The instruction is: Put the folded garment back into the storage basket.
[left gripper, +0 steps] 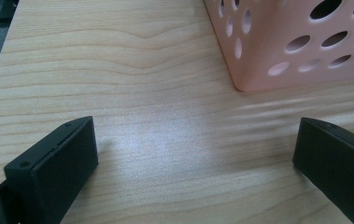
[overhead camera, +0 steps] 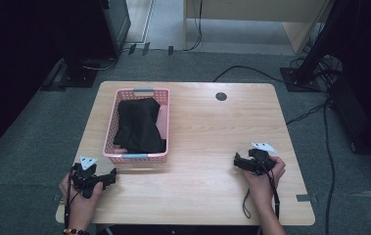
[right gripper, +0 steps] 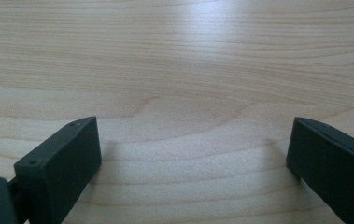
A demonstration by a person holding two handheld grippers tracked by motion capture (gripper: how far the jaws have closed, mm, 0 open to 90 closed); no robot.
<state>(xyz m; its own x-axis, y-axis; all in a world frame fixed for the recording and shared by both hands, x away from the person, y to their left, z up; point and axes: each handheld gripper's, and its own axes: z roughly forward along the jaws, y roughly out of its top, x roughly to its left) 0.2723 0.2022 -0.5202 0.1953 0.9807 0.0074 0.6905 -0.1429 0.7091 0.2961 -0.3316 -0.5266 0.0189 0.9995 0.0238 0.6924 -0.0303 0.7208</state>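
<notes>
One wooden table (overhead camera: pixel 207 137) carries a pink perforated basket (overhead camera: pixel 162 127) on its left half, with a folded black cloth (overhead camera: pixel 138 125) lying inside it. Near the front left corner, just beside the basket, the left gripper (overhead camera: pixel 110 177) rests with jaws spread wide and nothing between them. Well apart on the right, the right gripper (overhead camera: pixel 237 161) sits on bare wood, jaws likewise wide and empty.

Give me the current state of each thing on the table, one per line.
Left tool: open, holding nothing, low over the table near the basket corner.
Right tool: open, holding nothing, over bare wood.
Pink basket: upright on the table.
Black cloth: bundled inside the basket.
</notes>
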